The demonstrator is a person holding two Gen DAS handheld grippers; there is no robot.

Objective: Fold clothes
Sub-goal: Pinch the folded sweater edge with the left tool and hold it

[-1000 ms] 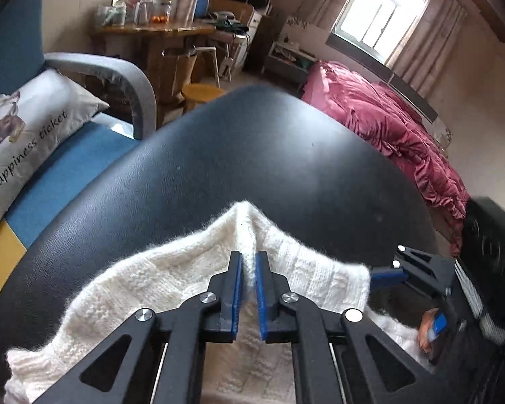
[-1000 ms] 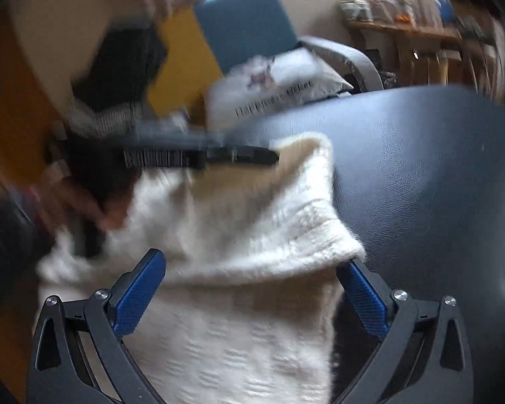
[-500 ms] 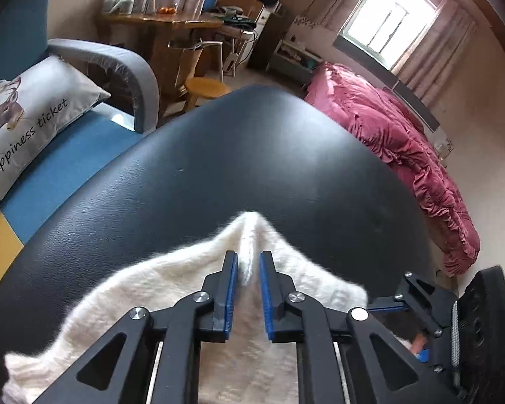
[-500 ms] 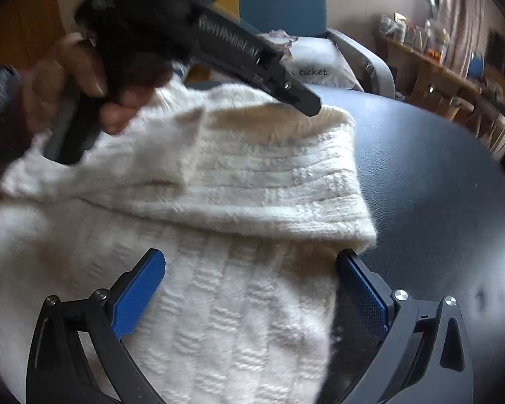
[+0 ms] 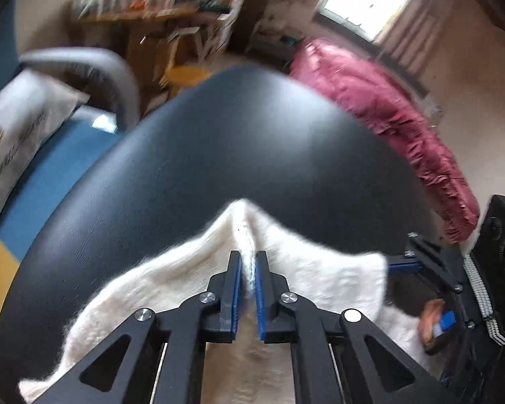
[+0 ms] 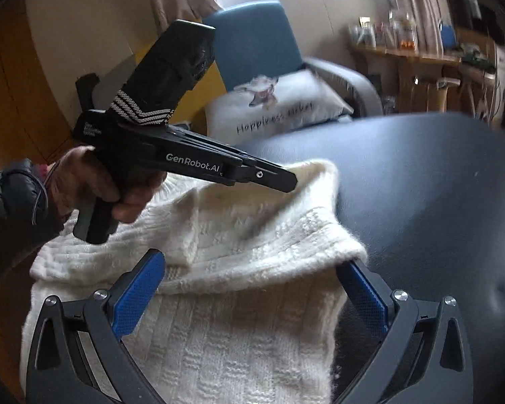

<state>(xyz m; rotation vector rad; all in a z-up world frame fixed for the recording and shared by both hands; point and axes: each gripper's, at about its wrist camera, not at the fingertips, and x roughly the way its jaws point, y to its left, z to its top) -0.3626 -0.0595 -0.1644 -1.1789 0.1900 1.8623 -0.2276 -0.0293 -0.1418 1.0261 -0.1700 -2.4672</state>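
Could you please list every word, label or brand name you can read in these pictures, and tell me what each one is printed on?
"GenRobot.AI": white lettering on the side of the black left tongs.
"Happiness": dark script on the white printed cushion on the blue armchair; the word after it is too blurred to read.
A small pale label at the rear of the left tongs' body is too small to read.

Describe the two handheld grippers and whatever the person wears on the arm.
Both grippers are matt black plastic with blue textured pads and silver screws. The left gripper carries white "GenRobot.AI" lettering, a boxy black top block and a grey-and-black chevron strap. The right gripper has curved black fingers. The sleeve is dark and puffy.
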